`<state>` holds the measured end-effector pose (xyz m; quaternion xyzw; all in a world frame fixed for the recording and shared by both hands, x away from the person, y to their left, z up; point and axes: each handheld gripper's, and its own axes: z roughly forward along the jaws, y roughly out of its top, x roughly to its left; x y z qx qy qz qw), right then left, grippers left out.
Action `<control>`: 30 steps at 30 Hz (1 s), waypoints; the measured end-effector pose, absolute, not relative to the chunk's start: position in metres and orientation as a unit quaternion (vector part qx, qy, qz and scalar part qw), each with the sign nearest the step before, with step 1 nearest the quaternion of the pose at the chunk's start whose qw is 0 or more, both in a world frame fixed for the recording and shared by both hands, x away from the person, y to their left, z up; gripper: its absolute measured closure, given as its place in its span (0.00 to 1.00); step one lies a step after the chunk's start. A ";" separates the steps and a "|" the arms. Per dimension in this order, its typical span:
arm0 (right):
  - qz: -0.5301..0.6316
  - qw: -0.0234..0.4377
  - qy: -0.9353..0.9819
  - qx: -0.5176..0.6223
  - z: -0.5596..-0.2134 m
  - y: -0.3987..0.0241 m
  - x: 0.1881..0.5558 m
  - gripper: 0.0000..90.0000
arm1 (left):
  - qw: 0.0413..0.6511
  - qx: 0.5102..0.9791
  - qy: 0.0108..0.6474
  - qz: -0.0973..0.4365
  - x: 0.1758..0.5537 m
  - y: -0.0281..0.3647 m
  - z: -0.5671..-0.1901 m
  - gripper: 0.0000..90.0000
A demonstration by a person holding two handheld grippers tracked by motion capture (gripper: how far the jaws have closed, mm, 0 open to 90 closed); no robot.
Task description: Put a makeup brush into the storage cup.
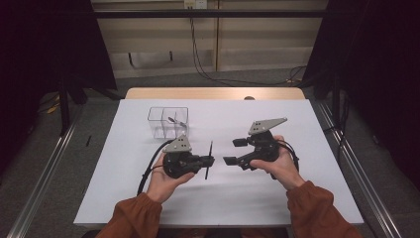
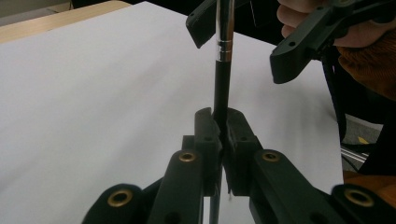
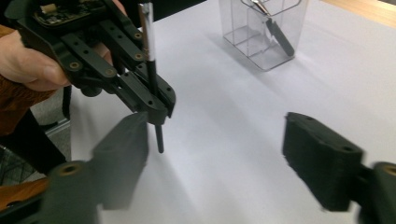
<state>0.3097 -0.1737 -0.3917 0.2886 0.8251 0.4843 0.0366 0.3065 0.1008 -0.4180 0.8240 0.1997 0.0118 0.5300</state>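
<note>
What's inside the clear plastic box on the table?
The clear box has compartments. One holds a slim tool with a silver stem and dark end, leaning against a wall. The other visible compartments look empty; the tool's upper end is cut off from view.

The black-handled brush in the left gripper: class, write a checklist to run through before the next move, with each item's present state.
1. Left gripper clamped on the brush: ok.
2. Right gripper open and off the brush: ok.
3. Brush upright, lower end above the white table: ok.
4. Clear organiser box standing upright on the table: ok.
5. Free compartment in the box: one already holds a tool; the rest cannot tell.
</note>
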 end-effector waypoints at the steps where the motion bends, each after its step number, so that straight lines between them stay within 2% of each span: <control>1: 0.487 0.043 0.822 0.293 -0.394 -0.175 0.309 0.21 | 0.530 0.824 0.201 0.012 0.306 0.101 -0.418 0.95; 4: 0.484 0.048 0.821 0.300 -0.399 -0.178 0.309 0.10 | 0.534 0.822 0.198 0.015 0.307 0.103 -0.417 0.95; 7: 0.496 0.051 0.816 0.292 -0.403 -0.183 0.306 0.06 | 0.535 0.821 0.200 0.016 0.307 0.105 -0.417 0.95; 30: 0.501 0.121 0.790 0.332 -0.415 -0.212 0.285 0.02 | 0.543 0.809 0.223 0.038 0.305 0.137 -0.409 0.95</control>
